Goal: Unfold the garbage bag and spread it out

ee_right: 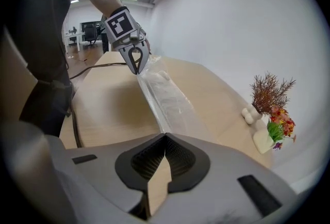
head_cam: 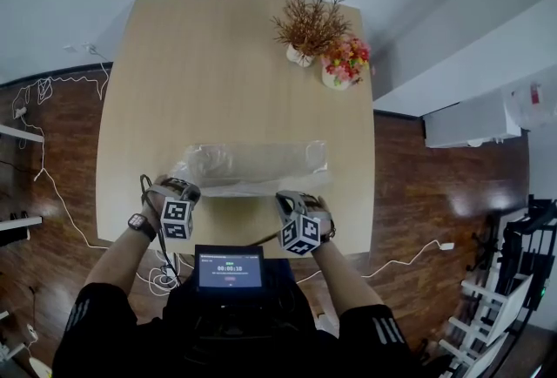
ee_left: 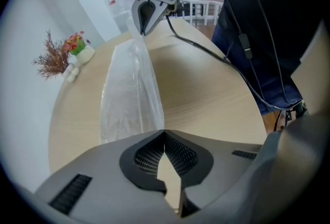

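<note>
A pale wooden desk point(head_cam: 226, 45) stands on a dark wood floor. A clear garbage bag point(head_cam: 252, 163) lies in a folded strip across the desk's near half, its long axis running 9 o'clock to 3 o'clock. The left gripper point(head_cam: 177, 190) is pressed together on the bag's near edge at the 9 o'clock end. The right gripper point(head_cam: 294, 200) pinches that edge at the 3 o'clock end. The bag's bulk lies toward 12 o'clock, equally near both grippers.

The garbage bag point(head_cam: 252, 165) is thin, clear, crinkled plastic with a sheen. Beneath it the worktop point(head_cam: 218, 63) is pale, smooth, matt wood; the floor point(head_cam: 435, 193) is darker, glossy wood.
</note>
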Available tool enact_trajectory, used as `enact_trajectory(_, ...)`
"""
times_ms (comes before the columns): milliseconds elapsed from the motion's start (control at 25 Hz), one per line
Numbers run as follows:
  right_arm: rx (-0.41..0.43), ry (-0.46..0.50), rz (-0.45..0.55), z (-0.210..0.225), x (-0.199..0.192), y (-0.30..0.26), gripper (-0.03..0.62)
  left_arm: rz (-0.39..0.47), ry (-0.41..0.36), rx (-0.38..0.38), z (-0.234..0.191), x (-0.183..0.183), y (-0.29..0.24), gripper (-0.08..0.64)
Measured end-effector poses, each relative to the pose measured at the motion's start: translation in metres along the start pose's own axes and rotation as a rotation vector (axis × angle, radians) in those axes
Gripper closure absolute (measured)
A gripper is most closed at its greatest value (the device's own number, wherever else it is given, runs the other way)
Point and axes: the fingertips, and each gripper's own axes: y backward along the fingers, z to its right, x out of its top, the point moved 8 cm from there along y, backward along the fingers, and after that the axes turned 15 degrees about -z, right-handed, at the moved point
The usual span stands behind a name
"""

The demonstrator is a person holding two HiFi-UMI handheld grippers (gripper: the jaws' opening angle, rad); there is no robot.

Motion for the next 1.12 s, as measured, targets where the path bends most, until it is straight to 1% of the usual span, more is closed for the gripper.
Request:
enact_trajectory(120,0.043,0.006,-0.043,-0.013,-0.010,-0.009,0.569,0.006,0.001,-0.029,0.007,0.006,-0.006,0.558)
enact_trajectory(240,0.097,-0.021,-0.068,-0.023,-0.017,-0.013,0.566,0.006,-0.013,-0.057,0.013,0.011,-0.009,0.558)
enact_trajectory(320,0.136,-0.037,-0.071,-0.028,-0.020,-0.013,0.558,-0.002,-0.027,-0.072,0.016,0.012,-0.011,0.558)
enact_trajectory(360,0.155,-0.046,-0.069,-0.029,-0.020,-0.012,0.535,-0.006,-0.033,-0.077,0.017,0.013,-0.012,0.558)
enact_trajectory(480,0.195,-0.093,-0.045,-0.025,-0.020,-0.004,0.515,-0.012,-0.040,-0.091,0.019,0.014,-0.016,0.558)
enact_trajectory(680,0.186,-0.183,0.047,0.002,-0.009,0.025,0.511,-0.012,-0.033,-0.093,0.018,0.015,-0.020,0.558)
enact_trajectory(720,0.196,-0.204,0.060,0.008,-0.007,0.034,0.502,-0.012,-0.031,-0.092,0.019,0.015,-0.020,0.558)
enact_trajectory(760,0.205,-0.225,0.068,0.015,-0.004,0.043,0.464,-0.012,-0.028,-0.092,0.019,0.015,-0.020,0.558)
enact_trajectory(800,0.207,-0.244,0.075,0.022,-0.003,0.051,0.440,-0.010,-0.026,-0.091,0.019,0.015,-0.020,0.558)
enact_trajectory(960,0.157,-0.287,0.088,0.052,-0.006,0.068,0.439,-0.008,-0.019,-0.086,0.019,0.015,-0.020,0.558)
enact_trajectory(1040,0.130,-0.292,0.082,0.066,-0.008,0.067,0.440,-0.008,-0.018,-0.080,0.019,0.016,-0.019,0.558)
enact_trajectory(1120,0.121,-0.290,0.064,0.077,-0.010,0.058,0.440,-0.010,-0.017,-0.075,0.019,0.016,-0.019,0.558)
